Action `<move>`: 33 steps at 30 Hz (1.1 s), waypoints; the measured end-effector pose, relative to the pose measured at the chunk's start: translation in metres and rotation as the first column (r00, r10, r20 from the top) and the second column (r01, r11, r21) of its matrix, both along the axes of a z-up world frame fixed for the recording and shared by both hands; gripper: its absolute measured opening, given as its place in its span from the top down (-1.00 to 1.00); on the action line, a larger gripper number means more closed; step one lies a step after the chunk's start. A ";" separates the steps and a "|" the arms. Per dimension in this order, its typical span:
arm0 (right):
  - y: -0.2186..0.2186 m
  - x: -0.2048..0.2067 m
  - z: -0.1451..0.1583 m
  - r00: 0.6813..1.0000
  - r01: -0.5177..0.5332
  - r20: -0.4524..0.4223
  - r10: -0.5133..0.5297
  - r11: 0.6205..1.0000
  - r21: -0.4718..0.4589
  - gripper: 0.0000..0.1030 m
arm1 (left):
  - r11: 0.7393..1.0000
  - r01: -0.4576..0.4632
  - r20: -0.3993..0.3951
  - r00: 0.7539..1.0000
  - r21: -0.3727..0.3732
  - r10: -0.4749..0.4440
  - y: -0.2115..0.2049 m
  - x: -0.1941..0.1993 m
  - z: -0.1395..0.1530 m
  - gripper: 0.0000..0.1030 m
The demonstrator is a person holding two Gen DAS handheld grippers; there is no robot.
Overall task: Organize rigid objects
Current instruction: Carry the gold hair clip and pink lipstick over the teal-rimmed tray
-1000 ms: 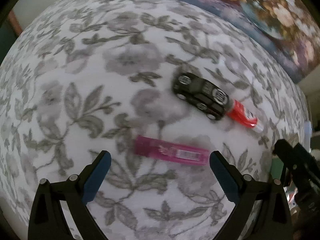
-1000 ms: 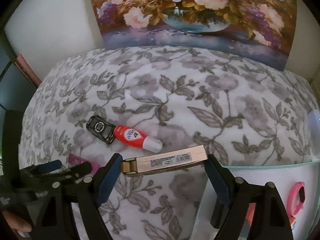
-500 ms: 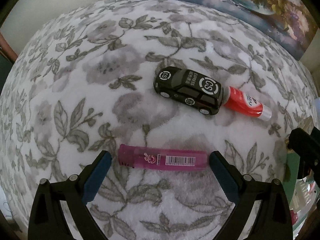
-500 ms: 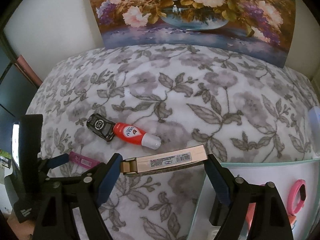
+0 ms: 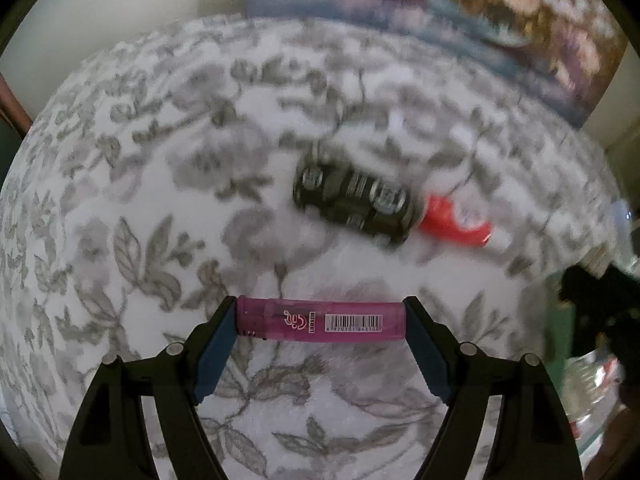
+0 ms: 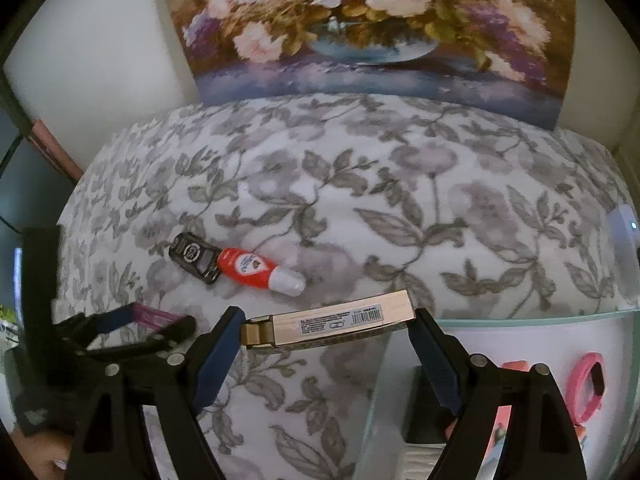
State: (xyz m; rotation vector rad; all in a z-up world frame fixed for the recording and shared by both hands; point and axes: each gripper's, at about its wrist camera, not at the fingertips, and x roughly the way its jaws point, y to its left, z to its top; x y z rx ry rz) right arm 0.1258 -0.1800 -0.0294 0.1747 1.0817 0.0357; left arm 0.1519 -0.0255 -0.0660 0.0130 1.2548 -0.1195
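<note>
Right wrist: bin, pink band inside

The left gripper points steeply down, its jaws closing, and both blue pads touch the ends of a lighter that spans the gap lengthwise. In the right wrist view it shows at the left edge, low and near. The right gripper also tilts steeply down, jaws wide, pads pressed on the two ends of a box held crosswise. Part of a hand shows at the near left corner.
</note>
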 end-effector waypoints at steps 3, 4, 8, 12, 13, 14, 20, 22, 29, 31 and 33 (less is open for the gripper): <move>-0.017 -0.004 0.008 0.999 0.041 0.013 -0.041 0.999 0.015 -0.66 | 1.000 -0.001 0.059 0.998 -0.031 0.003 -0.005 -0.002 0.029 -0.58; -0.024 -0.006 0.010 0.998 0.059 0.017 -0.059 0.998 0.020 -0.66 | 0.999 0.002 0.079 0.997 -0.042 0.002 -0.004 -0.003 0.040 -0.58; -0.055 -0.017 0.022 0.991 0.132 0.029 -0.133 0.991 0.027 -0.66 | 0.996 0.043 0.158 0.987 -0.074 -0.031 -0.017 -0.009 0.078 -0.58; -0.090 -0.033 0.030 0.975 0.222 0.026 -0.222 0.975 0.010 -0.66 | 0.990 0.118 0.206 0.973 -0.078 -0.100 -0.037 -0.021 0.100 -0.58; -0.099 -0.038 0.031 0.970 0.242 0.021 -0.242 0.970 0.009 -0.66 | 0.987 0.140 0.212 0.970 -0.077 -0.121 -0.045 -0.026 0.105 -0.58; -0.105 -0.041 0.031 0.967 0.254 0.018 -0.254 0.967 0.009 -0.66 | 0.983 0.166 0.217 0.965 -0.074 -0.147 -0.054 -0.030 0.107 -0.58; -0.147 -0.065 0.036 0.939 0.344 0.001 -0.344 0.939 -0.003 -0.66 | 0.950 0.308 0.221 0.931 -0.053 -0.289 -0.111 -0.056 0.111 -0.58; -0.158 -0.075 0.039 0.930 0.368 0.001 -0.368 0.930 -0.012 -0.66 | 0.933 0.357 0.216 0.916 -0.046 -0.339 -0.132 -0.067 0.111 -0.58; -0.180 -0.106 0.044 0.907 0.420 -0.006 -0.420 0.907 0.007 -0.66 | 0.890 0.454 0.171 0.881 -0.045 -0.441 -0.176 -0.095 0.097 -0.58; -0.183 -0.110 0.041 0.904 0.426 -0.017 -0.426 0.905 0.004 -0.66 | 0.882 0.470 0.148 0.876 -0.044 -0.459 -0.183 -0.102 0.091 -0.58; -0.185 -0.114 0.034 0.902 0.430 -0.038 -0.430 0.903 -0.009 -0.66 | 0.874 0.483 0.128 0.871 -0.052 -0.474 -0.189 -0.107 0.086 -0.58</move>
